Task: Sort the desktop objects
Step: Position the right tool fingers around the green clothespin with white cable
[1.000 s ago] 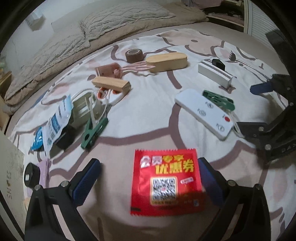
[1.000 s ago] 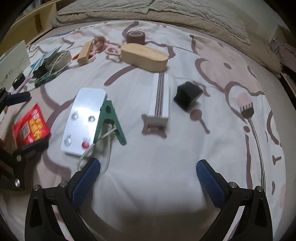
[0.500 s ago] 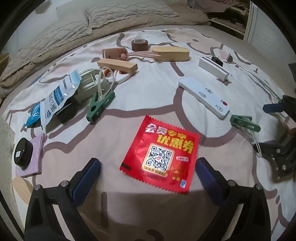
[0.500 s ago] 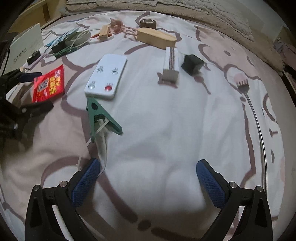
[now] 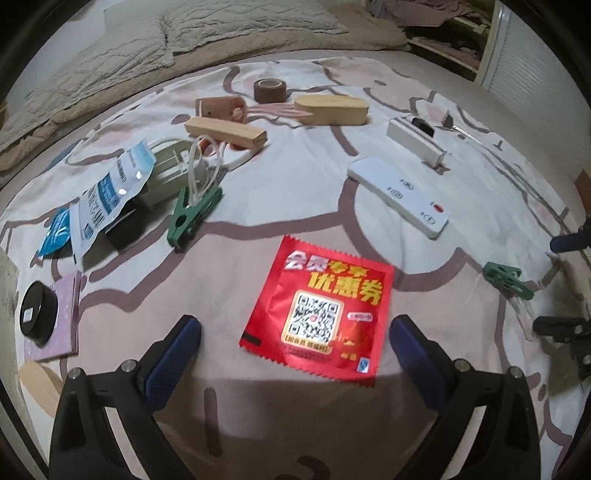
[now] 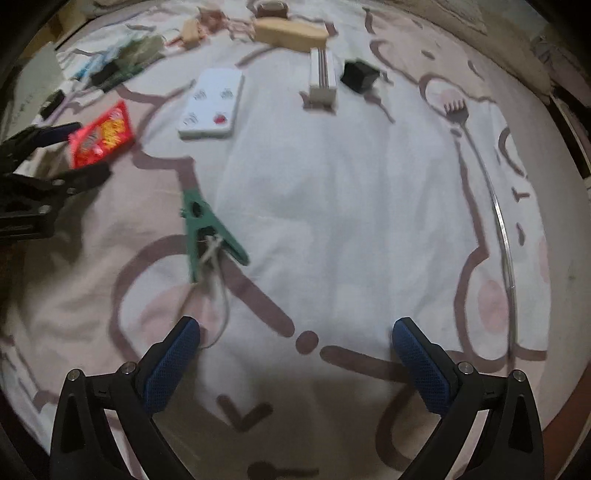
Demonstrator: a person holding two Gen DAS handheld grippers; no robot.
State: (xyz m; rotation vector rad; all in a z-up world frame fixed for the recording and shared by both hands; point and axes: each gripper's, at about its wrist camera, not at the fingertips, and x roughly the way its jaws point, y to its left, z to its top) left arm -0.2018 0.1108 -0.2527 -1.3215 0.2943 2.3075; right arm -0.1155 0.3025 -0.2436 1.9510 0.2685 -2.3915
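Objects lie scattered on a patterned bedsheet (image 5: 295, 192). A red sachet (image 5: 321, 314) with a QR code lies flat just beyond my left gripper (image 5: 295, 339), which is open and holds nothing. Behind it are a white remote (image 5: 399, 195), a green clip (image 5: 192, 218) with white ties, and wooden blocks (image 5: 225, 133). My right gripper (image 6: 295, 339) is open and empty over bare sheet. A second green clip (image 6: 207, 232) with a white cord lies ahead and left of it; this clip (image 5: 508, 278) also shows at the right of the left wrist view.
A wooden case (image 5: 332, 109), tape roll (image 5: 269, 89), white bar (image 5: 417, 142) and fork (image 6: 480, 155) lie farther back. A black puck (image 5: 37, 314) on a lilac pad sits at the left. Pillows (image 5: 221, 33) line the far edge.
Both grippers have pulled back and risen, so the objects look smaller and farther. The second green clip now lies apart from the remote, nearer my right gripper.
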